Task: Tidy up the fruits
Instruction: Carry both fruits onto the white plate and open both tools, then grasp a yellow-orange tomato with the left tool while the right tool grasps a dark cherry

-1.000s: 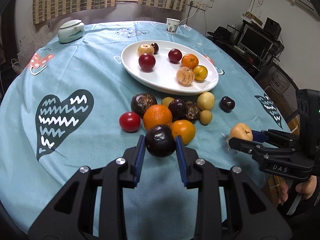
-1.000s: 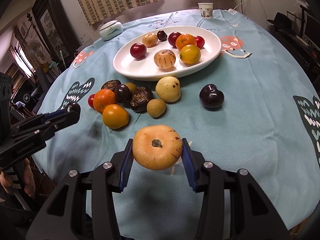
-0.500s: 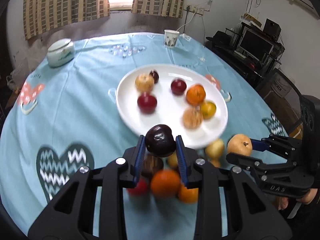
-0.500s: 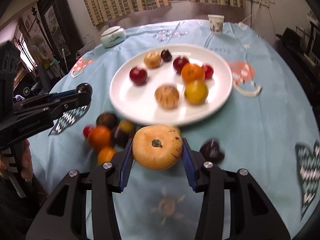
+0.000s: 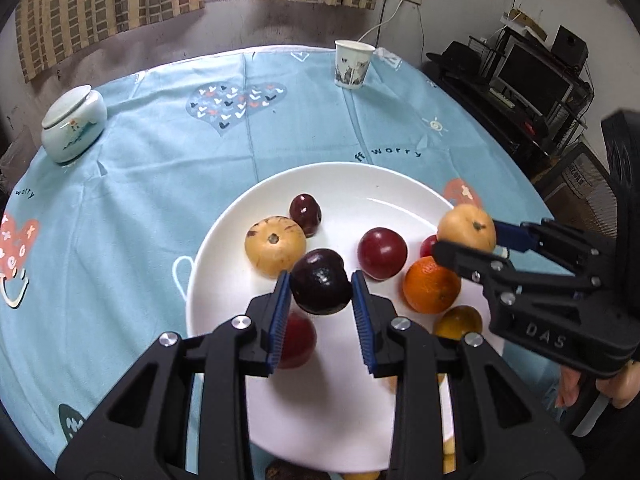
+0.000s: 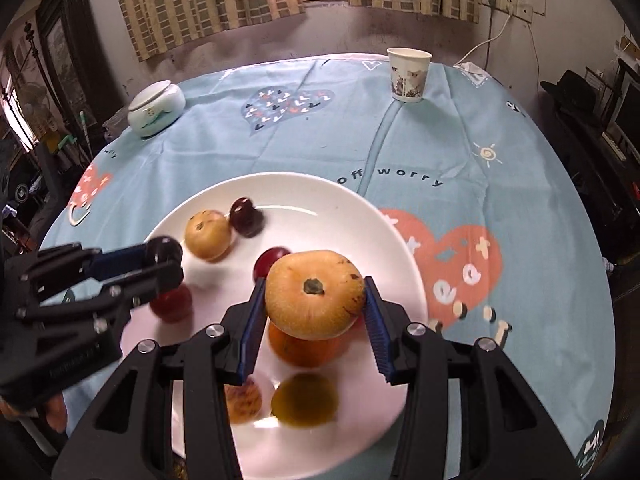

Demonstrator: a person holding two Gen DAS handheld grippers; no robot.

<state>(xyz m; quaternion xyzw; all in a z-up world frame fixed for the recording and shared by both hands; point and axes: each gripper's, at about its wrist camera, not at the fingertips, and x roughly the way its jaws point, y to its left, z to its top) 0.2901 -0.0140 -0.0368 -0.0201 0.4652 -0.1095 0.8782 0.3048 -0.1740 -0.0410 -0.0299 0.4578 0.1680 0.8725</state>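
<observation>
Left wrist view: the left gripper [image 5: 321,288] pinches a dark plum [image 5: 321,282] between its blue pads, above the white plate [image 5: 224,240]. The black fingers hide part of a red fruit [image 5: 297,340] under the plum and cut off the plate's near rim. At right, the right gripper [image 5: 466,234] pinches a tan, flattened fruit [image 5: 466,227] over the plate's right side, above an orange [image 5: 431,285]; a hand [image 5: 592,380] shows only partly at the frame edge.

Right wrist view: the tan fruit [image 6: 315,294] fills the gap between the right gripper's [image 6: 315,312] pads and covers most of the orange [image 6: 304,350] beneath. Fruit on the plate [image 6: 392,248] is motion-blurred. Beyond the plate on the blue tablecloth [image 6: 460,140] stand a paper cup [image 6: 409,75] and a lidded jar [image 6: 156,109].
</observation>
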